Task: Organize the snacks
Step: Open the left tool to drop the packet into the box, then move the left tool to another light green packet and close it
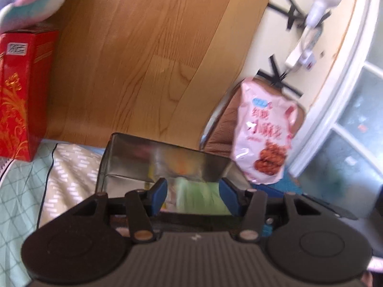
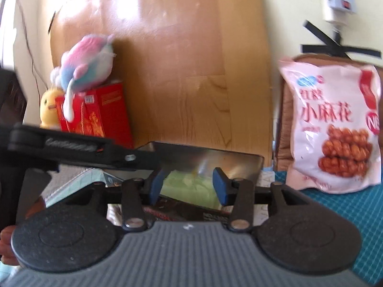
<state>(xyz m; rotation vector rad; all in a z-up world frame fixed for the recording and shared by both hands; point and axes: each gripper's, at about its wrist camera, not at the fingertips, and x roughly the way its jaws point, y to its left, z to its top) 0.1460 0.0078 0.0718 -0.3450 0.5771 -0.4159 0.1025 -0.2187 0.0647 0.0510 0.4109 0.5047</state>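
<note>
**Both grippers at the metal box, green packet in sight**

From my left wrist view, the left gripper [image 1: 192,193] has its blue fingers [image 1: 160,192] parted, and between them I see a blurred green packet [image 1: 198,198]; I cannot tell whether the pads touch it. Just beyond stands the open metal box [image 1: 134,157], its shiny inner wall catching reflections. Only this view shows the bedding [image 1: 69,165] with its grid print under the box's left side, and a glazed door [image 1: 359,110] at the right edge.

My right wrist view shows the right gripper [image 2: 189,181] also with fingers [image 2: 221,186] apart, framing the same green packet [image 2: 189,186], again too blurred to judge contact. Only here do I see the left gripper's black body [image 2: 71,150] crossing the frame from the left towards the box [image 2: 215,160], a fingertip at the lower left edge, a dark printed packet [image 2: 186,210] below the green one, a teal mat [image 2: 359,215] at the right, and a yellow chick toy [image 2: 49,110] beside the red carton [image 2: 103,114].

Both views share the pink snack bag [image 1: 263,138] standing upright right of the box against a brown cushion [image 1: 222,131], the wooden board [image 1: 143,59] behind, and the pastel plush [image 1: 31,2] on top of the red carton.
</note>
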